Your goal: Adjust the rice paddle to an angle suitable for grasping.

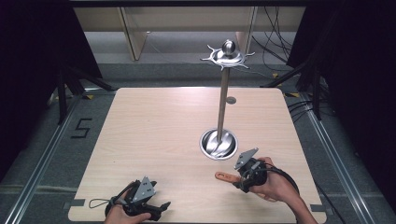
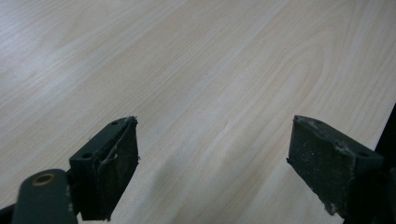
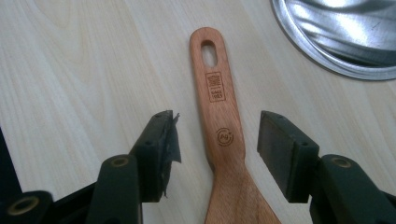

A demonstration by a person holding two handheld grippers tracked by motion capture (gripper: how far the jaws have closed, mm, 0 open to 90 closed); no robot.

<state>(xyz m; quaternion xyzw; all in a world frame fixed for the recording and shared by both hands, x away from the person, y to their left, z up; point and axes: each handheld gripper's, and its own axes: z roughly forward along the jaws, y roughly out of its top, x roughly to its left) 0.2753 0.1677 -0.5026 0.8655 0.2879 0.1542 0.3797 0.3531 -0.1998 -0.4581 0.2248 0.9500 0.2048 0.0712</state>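
The right tool (image 3: 215, 140) straddles the spatula (image 3: 219, 121) on the counter (image 3: 70, 70), pads clear of it; the left tool (image 2: 215, 163) gapes empty.

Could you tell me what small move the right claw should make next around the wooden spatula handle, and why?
Probably close the right claw the rest of the way. The wooden spatula handle lies flat on the table between the pads, with a gap on each side, so nothing grips it yet.
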